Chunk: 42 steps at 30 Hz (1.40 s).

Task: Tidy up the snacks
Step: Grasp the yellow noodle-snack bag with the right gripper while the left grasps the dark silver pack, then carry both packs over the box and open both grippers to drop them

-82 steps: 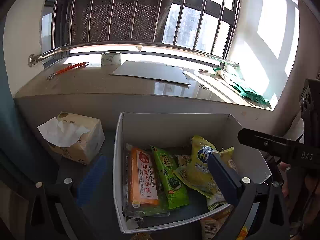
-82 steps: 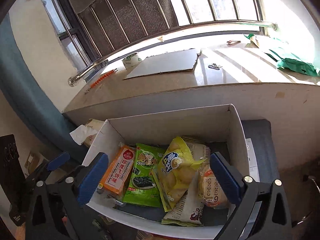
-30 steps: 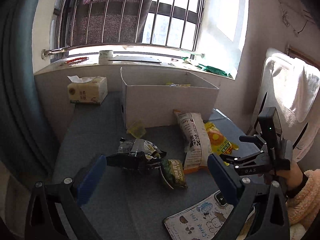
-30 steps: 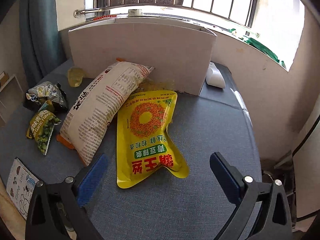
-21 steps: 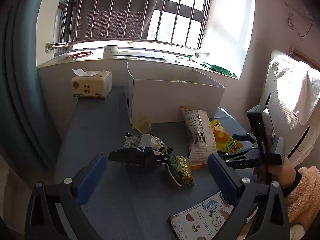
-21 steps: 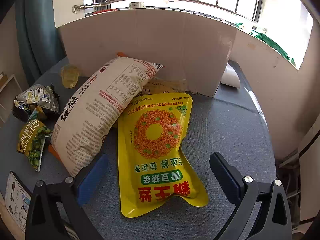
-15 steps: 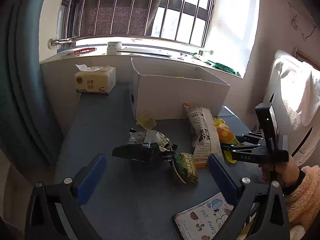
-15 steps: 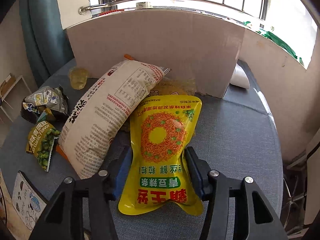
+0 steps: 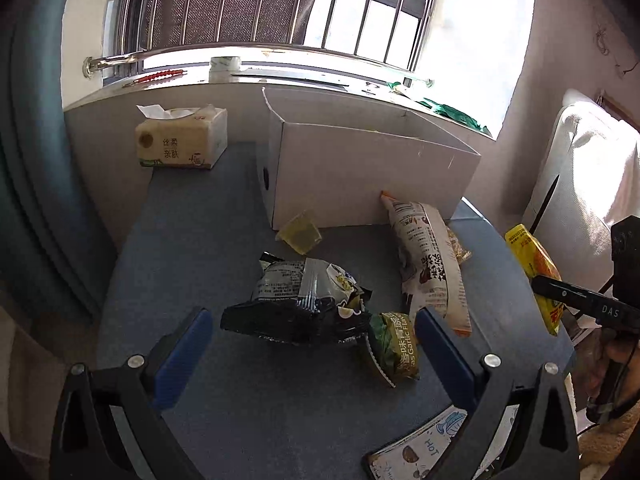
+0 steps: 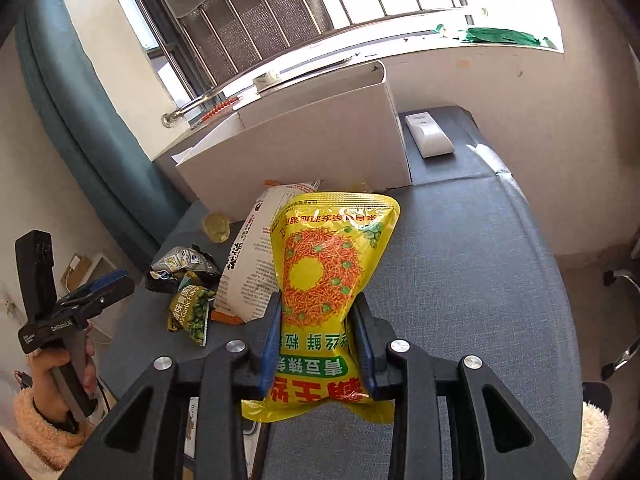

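Right gripper [image 10: 316, 338]: blue-padded jaws clamped on the waist of a yellow plastic snack bag with an orange ring print [image 10: 324, 280]; bag upright, pinched in at the grip, raised clear of the grey-blue fabric surface [image 10: 460, 280].
Left gripper [image 9: 312, 348]: jaws spread wide, nothing between them; hovering over a crumpled black-and-silver foil snack packet [image 9: 300, 300].
Tall white open-topped cardboard box [image 9: 360, 172]: at the back of the surface, under the windowsill.
Long white snack bag with black print [image 9: 430, 264]: flat on the surface, top end touching the box front.
Small green pea packet [image 9: 394, 346]: just beside the foil packet, near the left gripper's right finger.
Small pale-yellow translucent packet [image 9: 300, 236]: against the box's front corner.
Beige tissue pack [image 9: 182, 140]: left of the box, apart from it.
White remote-like device [image 10: 428, 136]: right of the box.
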Motion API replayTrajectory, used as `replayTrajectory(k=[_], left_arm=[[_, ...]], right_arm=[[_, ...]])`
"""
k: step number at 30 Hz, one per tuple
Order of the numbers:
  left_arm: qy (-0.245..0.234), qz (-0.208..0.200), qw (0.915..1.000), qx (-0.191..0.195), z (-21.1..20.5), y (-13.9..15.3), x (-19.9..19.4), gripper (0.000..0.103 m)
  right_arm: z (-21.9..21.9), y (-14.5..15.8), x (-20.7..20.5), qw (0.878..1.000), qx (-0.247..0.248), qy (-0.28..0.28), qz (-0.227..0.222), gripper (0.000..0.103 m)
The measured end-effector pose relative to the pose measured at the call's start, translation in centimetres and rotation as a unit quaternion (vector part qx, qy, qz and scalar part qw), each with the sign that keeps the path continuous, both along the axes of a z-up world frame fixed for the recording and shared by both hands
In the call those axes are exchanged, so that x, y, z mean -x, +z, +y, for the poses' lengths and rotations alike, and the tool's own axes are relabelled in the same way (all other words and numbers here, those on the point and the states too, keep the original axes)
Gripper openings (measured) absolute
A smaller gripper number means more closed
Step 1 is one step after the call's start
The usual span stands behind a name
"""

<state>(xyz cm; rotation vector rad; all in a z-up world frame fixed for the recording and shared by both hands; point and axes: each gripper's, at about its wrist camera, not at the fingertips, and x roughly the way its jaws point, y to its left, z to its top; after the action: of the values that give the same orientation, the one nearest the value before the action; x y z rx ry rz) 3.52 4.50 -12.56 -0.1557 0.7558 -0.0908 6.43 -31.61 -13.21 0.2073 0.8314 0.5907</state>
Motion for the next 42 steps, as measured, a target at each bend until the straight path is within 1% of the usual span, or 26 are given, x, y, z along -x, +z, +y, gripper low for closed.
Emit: replayTrajectory(k=[2, 3, 5, 6, 7, 9, 10, 11, 12, 13, 14, 16, 19, 22, 26, 28, 31, 33, 36, 42], left_arm=[[-0.01, 0.021, 0.9997, -0.008, -0.3, -0.4, -1.7, 0.103], [-0.015, 0.028, 0.9995, -0.005, -0.4, -0.7, -2.6, 0.103], [-0.015, 0.062, 0.9979, 0.008, 0.0, -1.5, -4.5, 0.103], [-0.007, 0.077, 0.9968, 0.019, 0.4, -1.9, -5.3, 0.103], [-0.005, 0.085, 0.9958, 0.034, 0.9, -2.2, -5.8, 0.103], [-0.013, 0.108, 0.9918, 0.067, 1.7, -3.3, -6.7, 0.1], [-0.015, 0.105, 0.9913, 0.078, 2.0, -3.5, -6.7, 0.087], [-0.022, 0.103, 0.9907, 0.085, 2.2, -3.7, -6.6, 0.076], [-0.026, 0.101, 0.9908, 0.086, 2.3, -3.7, -6.4, 0.076], [-0.029, 0.097, 0.9916, 0.081, 2.2, -3.6, -6.0, 0.072], [-0.029, 0.091, 0.993, 0.069, 2.0, -3.4, -5.5, 0.07], [-0.027, 0.073, 0.9957, 0.05, 1.9, -2.6, -4.7, 0.07], [-0.029, 0.037, 0.9981, 0.039, 2.0, -0.7, -3.6, 0.069], [-0.029, 0.016, 0.9992, 0.023, 2.1, 0.9, -2.9, 0.067], [-0.039, 0.011, 0.9988, 0.028, 2.5, 1.6, -3.1, 0.063], [-0.034, 0.002, 0.9989, 0.03, 2.6, 2.1, -3.0, 0.056], [-0.044, -0.011, 0.9986, 0.029, 2.6, 3.3, -3.0, 0.056], [-0.045, -0.012, 0.9988, 0.015, 2.2, 3.6, -3.4, 0.055], [-0.049, -0.015, 0.9984, 0.024, 2.3, 4.0, -3.1, 0.055], [-0.063, -0.021, 0.9976, 0.017, 1.6, 4.9, -2.8, 0.055]], right_arm=[[-0.7, 0.3, 0.3, 1.0, -0.003, -0.005, 0.0, 0.035], [-0.8, 0.4, 0.7, 1.0, -0.008, -0.009, 0.0, 0.035], [-1.1, 0.2, 0.8, 1.0, -0.024, -0.004, 0.008, 0.035], [-1.5, -0.1, 0.7, 0.999, -0.037, -0.003, 0.015, 0.035], [-1.6, -0.3, 0.7, 0.999, -0.046, -0.003, 0.021, 0.035], [-1.9, -0.6, 0.8, 0.998, -0.053, -0.001, 0.023, 0.035], [-1.9, -0.7, 0.8, 0.998, -0.052, 0.002, 0.025, 0.035], [-1.8, -0.7, 0.9, 0.998, -0.05, 0.004, 0.025, 0.035], [-1.7, -0.8, 0.9, 0.998, -0.05, 0.005, 0.025, 0.035], [-1.6, -0.8, 0.9, 0.998, -0.051, 0.007, 0.026, 0.035], [-1.5, -0.8, 0.9, 0.998, -0.053, 0.011, 0.025, 0.035], [-1.3, -1.0, 0.7, 0.998, -0.061, 0.018, 0.028, 0.035], [-0.9, -1.0, 0.5, 0.997, -0.065, 0.02, 0.031, 0.035], [-0.3, -0.7, 0.4, 0.997, -0.063, 0.026, 0.026, 0.035], [0.3, -0.4, 0.4, 0.998, -0.055, 0.031, 0.021, 0.035], [0.5, -0.2, 0.5, 0.998, -0.053, 0.034, 0.018, 0.035], [0.6, -0.1, 0.4, 0.997, -0.059, 0.036, 0.019, 0.035], [0.9, 0.1, 0.1, 0.998, -0.054, 0.036, 0.018, 0.035], [1.1, 0.5, 0.2, 0.997, -0.06, 0.042, 0.008, 0.035], [1.4, 0.5, 0.0, 0.997, -0.063, 0.047, 0.011, 0.035]])
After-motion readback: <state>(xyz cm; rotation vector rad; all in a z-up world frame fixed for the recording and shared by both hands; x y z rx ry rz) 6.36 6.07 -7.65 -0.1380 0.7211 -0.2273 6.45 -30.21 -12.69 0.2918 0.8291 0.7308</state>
